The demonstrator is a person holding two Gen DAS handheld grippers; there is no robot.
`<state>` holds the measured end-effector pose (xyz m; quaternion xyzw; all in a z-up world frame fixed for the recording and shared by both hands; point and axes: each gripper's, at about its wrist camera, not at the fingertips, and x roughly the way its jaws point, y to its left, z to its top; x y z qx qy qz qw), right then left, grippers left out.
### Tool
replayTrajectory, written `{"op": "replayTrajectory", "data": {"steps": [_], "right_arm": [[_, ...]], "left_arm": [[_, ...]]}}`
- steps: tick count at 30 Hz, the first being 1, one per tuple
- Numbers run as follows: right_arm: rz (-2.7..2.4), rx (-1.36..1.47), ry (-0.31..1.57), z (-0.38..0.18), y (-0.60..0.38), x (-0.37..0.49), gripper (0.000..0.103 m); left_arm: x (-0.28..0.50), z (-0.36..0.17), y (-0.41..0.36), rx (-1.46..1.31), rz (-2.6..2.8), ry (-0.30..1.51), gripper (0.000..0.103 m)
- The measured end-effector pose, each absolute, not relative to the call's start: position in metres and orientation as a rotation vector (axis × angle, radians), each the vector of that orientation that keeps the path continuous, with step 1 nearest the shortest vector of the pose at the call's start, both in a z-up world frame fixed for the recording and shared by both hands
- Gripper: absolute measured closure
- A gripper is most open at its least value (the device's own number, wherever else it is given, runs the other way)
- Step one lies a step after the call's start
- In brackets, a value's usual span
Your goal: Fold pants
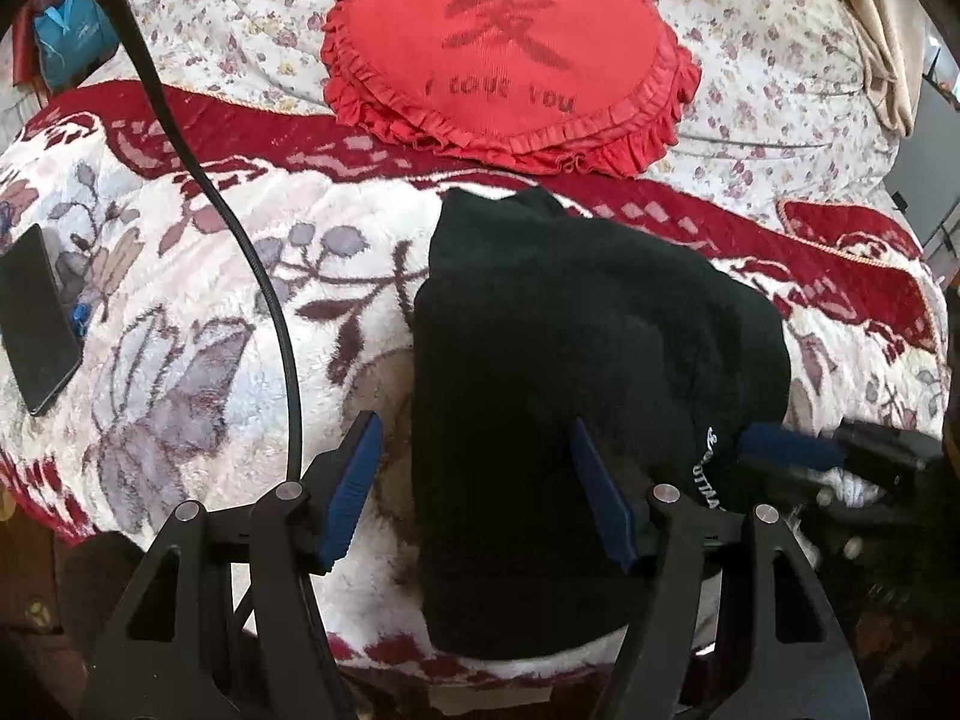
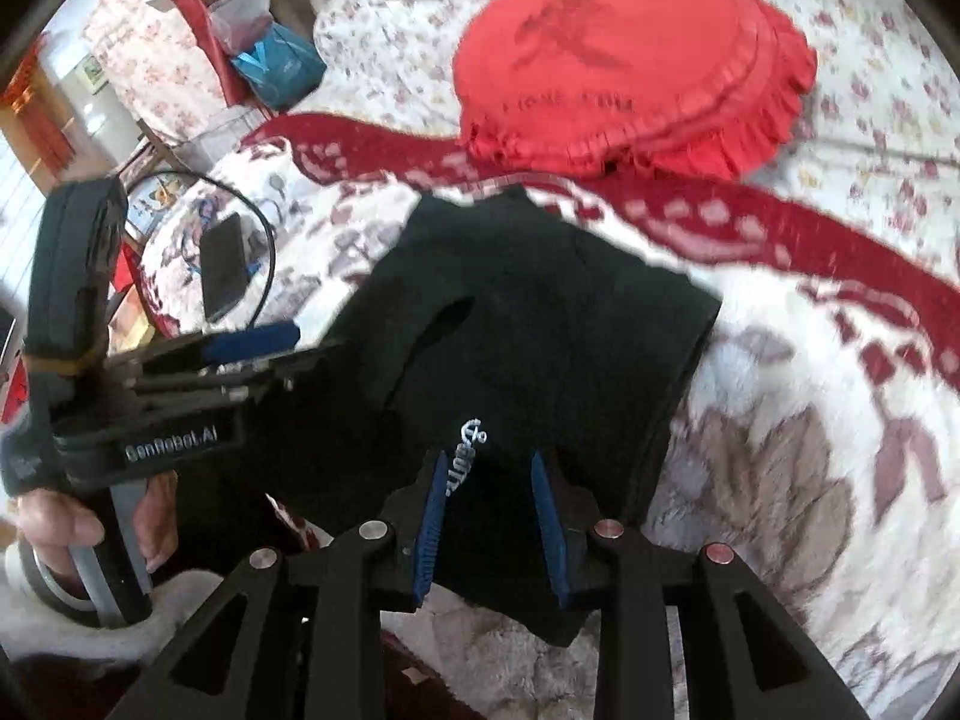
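The black pants (image 1: 576, 360) lie folded into a thick bundle on the floral blanket (image 1: 180, 312). My left gripper (image 1: 474, 438) is open, its blue pads straddling the bundle's near left edge. In the right wrist view the pants (image 2: 540, 324) show a white logo (image 2: 471, 438) near the front. My right gripper (image 2: 489, 468) is open, its blue pads on either side of the cloth's near edge by the logo. The right gripper also shows at the right edge of the left wrist view (image 1: 840, 456), blurred. The left gripper (image 2: 252, 342) shows at left, held by a hand.
A red heart-shaped cushion (image 1: 510, 54) lies beyond the pants on the flowered quilt (image 1: 780, 60). A black phone (image 1: 36, 318) and a black cable (image 1: 264, 276) lie on the blanket at left. A blue bag (image 2: 276, 66) and clutter stand beside the bed.
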<state>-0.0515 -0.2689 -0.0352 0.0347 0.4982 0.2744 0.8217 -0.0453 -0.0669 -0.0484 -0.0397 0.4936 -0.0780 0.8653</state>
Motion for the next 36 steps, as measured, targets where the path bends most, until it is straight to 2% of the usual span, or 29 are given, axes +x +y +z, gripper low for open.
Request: {"op": "replayTrajectory", "data": {"steps": [2, 7, 16, 22, 36], "right_arm": [[0.574, 0.082, 1.021, -0.024, -0.272, -0.049, 0.069], [0.523, 0.073, 0.974, -0.014, -0.271, -0.031, 0.068], [0.462, 0.028, 1.024, -0.034, -0.253, 0.001, 0.068], [0.453, 0.005, 1.033, -0.042, -0.251, 0.003, 0.066], [0.463, 0.035, 1.043, -0.043, -0.253, 0.004, 0.061]], "left_arm": [[-0.05, -0.046, -0.065, -0.089, -0.171, 1.028, 0.038], [-0.058, -0.048, -0.069, -0.073, -0.193, 1.037, 0.038], [-0.054, -0.06, -0.078, -0.057, -0.212, 1.073, 0.038], [-0.052, -0.063, -0.077, -0.063, -0.205, 1.079, 0.033], [-0.05, -0.064, -0.077, -0.065, -0.211, 1.089, 0.033]]}}
